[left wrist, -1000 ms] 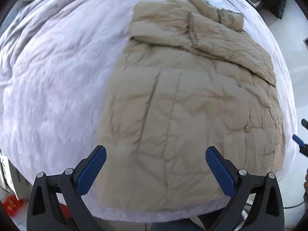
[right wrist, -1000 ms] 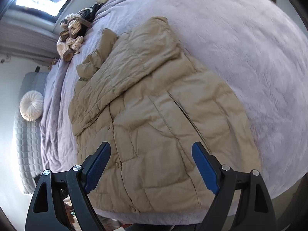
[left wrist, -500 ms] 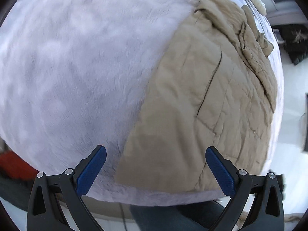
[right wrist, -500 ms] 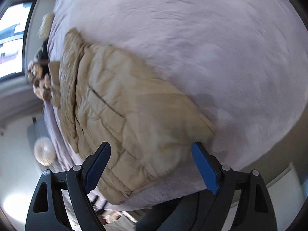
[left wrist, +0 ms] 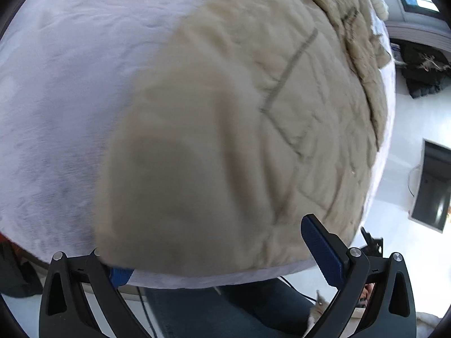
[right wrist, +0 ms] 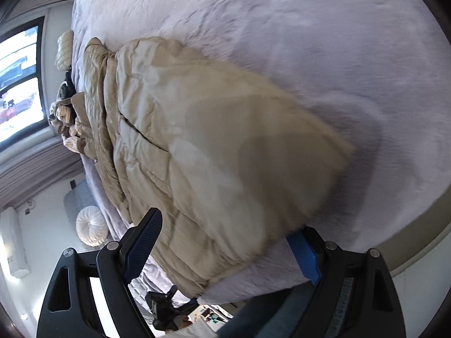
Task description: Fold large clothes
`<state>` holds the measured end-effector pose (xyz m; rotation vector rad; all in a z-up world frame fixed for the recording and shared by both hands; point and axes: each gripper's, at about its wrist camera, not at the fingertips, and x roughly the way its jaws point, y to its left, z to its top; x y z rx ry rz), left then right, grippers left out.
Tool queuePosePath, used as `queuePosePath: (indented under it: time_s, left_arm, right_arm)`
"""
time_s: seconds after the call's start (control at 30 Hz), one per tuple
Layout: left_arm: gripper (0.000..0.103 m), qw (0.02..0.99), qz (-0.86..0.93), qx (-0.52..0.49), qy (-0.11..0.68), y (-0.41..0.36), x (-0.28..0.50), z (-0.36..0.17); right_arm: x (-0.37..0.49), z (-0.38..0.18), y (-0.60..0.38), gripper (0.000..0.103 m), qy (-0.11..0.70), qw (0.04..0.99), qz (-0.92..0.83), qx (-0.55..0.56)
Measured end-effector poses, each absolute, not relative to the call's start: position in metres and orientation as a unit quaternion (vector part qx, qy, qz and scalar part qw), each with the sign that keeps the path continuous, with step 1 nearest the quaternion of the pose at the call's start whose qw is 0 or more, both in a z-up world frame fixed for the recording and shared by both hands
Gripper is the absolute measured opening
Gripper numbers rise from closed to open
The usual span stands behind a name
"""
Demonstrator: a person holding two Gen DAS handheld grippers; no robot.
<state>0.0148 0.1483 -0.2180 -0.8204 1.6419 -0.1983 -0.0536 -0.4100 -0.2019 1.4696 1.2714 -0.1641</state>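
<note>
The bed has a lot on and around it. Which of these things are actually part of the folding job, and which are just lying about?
Part of the job:
- beige puffer jacket, spread on the bed cover
- left gripper, open at the jacket's hem corner
- right gripper, open at the hem

Just lying about:
- plush toy
- cream knitted cushion
- round white cushion
- dark screen

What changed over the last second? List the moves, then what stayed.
Both grippers dropped from high above the bed to the jacket's near hem. The left gripper now straddles one corner, the right gripper the other, fabric between their open fingers, not yet clamped. The jacket stayed flat on the bed cover, sleeve folded across.
</note>
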Motion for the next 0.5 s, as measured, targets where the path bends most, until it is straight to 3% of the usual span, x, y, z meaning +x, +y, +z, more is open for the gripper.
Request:
queuePosePath:
  time_s: [0.23,0.3,0.37,0.4,0.47,0.5]
  left_arm:
    - [0.101,0.602,-0.083,-0.36,0.708,0.146,0.022,-0.223]
    - [0.059,0.605,-0.098,-0.359,0.704,0.146,0.023,-0.219]
    - [0.023,0.6,-0.121,-0.361,0.703,0.146,0.027,-0.216]
    - [0.022,0.599,-0.131,-0.373,0.696,0.149,0.029,-0.213]
    - [0.016,0.604,-0.146,-0.383,0.683,0.151,0.033,-0.203]
    - [0.016,0.609,-0.156,-0.386,0.675,0.153,0.035,-0.196]
  right_arm:
    - [-0.04,-0.21,-0.402,0.089,0.541,0.552,-0.064,0.632]
    - [-0.043,-0.212,-0.402,0.089,0.534,0.546,-0.063,0.642]
    - [-0.042,-0.211,-0.399,0.089,0.529,0.546,-0.054,0.648]
    - [-0.042,-0.21,-0.398,0.086,0.528,0.548,-0.053,0.647]
    - [-0.043,-0.207,-0.396,0.056,0.529,0.55,-0.054,0.645]
    - [-0.043,-0.206,-0.395,0.025,0.534,0.548,-0.063,0.641]
